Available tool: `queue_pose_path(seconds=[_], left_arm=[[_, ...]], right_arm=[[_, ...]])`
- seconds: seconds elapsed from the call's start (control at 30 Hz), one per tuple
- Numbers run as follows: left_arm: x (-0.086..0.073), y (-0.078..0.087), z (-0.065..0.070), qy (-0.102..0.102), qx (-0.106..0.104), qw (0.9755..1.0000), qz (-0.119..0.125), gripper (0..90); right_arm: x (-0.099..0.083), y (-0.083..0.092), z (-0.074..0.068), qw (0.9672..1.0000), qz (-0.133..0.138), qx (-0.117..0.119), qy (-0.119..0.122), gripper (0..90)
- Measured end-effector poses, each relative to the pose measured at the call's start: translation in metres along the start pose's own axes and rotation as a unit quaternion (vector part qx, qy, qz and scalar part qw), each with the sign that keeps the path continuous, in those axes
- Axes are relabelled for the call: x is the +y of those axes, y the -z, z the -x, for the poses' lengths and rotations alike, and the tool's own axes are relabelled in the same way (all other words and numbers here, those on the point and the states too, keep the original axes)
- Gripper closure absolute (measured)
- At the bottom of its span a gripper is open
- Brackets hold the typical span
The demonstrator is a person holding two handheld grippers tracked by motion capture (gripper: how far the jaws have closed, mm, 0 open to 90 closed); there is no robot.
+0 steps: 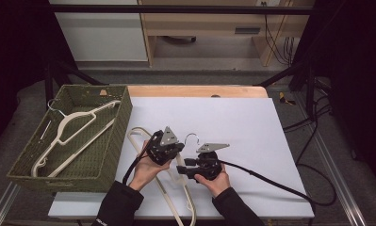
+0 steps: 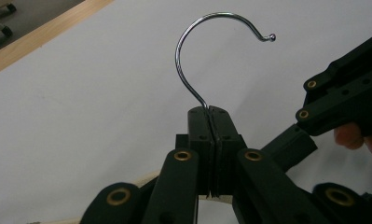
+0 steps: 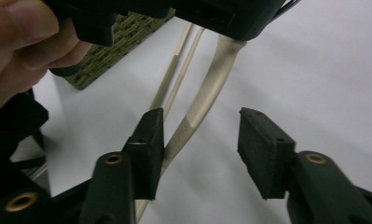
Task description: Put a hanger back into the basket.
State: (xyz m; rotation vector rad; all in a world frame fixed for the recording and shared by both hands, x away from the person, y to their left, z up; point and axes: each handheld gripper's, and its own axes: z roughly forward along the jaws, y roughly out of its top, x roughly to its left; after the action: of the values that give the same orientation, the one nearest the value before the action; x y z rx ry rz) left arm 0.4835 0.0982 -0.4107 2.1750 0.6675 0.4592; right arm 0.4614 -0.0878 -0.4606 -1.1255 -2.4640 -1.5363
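At the left edge of the desk a green woven rectangular basket point(image 1: 111, 141) sat partly over the side, and a cream plastic clothes hanger with a metal hook point(image 1: 68, 134) lay inside it, slanting from the far right corner toward the near left. Just right of the basket, on the white sheet covering the desk point(image 1: 242, 122), a second cream plastic hanger point(image 1: 178, 200) lay near the front edge, its arms running toward that edge. The left gripper point(image 2: 210, 140), held in the person's left hand point(image 1: 145, 169), had its black jaws pressed together on the base of that hanger's chrome wire hook point(image 2: 197, 51), which curved up and away above the jaws. Close to the right, the right gripper point(image 3: 200, 149), held in the right hand point(image 1: 216, 181), stood with its jaws spread apart, one cream arm of the hanger lying beside the left jaw in its own view. A black cable point(image 1: 270, 181) trailed from it toward the desk's right front corner.
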Motion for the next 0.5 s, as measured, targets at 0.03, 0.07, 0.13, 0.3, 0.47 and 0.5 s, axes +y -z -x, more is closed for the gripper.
queue_pose_path(seconds=[0.03,0.07,0.13,0.3,0.47,0.5], left_arm=[[0.0,0.0,0.0,0.0,-0.001,1.0,0.0,88.9],[0.0,0.0,0.001,0.0,-0.001,1.0,-0.001,88.9],[0.0,0.0,0.003,0.0,-0.001,1.0,-0.001,88.9],[0.002,0.007,0.005,0.003,-0.013,0.9999,0.011,90.0],[0.001,0.027,0.001,0.012,-0.004,0.9995,0.029,77.8],[0.001,0.033,-0.001,0.017,-0.003,0.9992,0.036,73.6]], right_arm=[[0.0,0.0,0.0,0.9999,-0.003,0.007,-0.007,59.5],[0.0,0.0,0.0,0.9999,-0.003,0.011,-0.009,62.3],[0.001,0.0,0.0,0.9997,-0.007,0.017,-0.017,67.6],[0.001,0.0,0.001,0.9993,-0.013,0.016,-0.032,72.8],[0.004,0.004,-0.001,0.9981,-0.003,0.031,-0.054,77.8],[0.005,0.005,-0.002,0.9982,-0.001,0.028,-0.053,78.4]])
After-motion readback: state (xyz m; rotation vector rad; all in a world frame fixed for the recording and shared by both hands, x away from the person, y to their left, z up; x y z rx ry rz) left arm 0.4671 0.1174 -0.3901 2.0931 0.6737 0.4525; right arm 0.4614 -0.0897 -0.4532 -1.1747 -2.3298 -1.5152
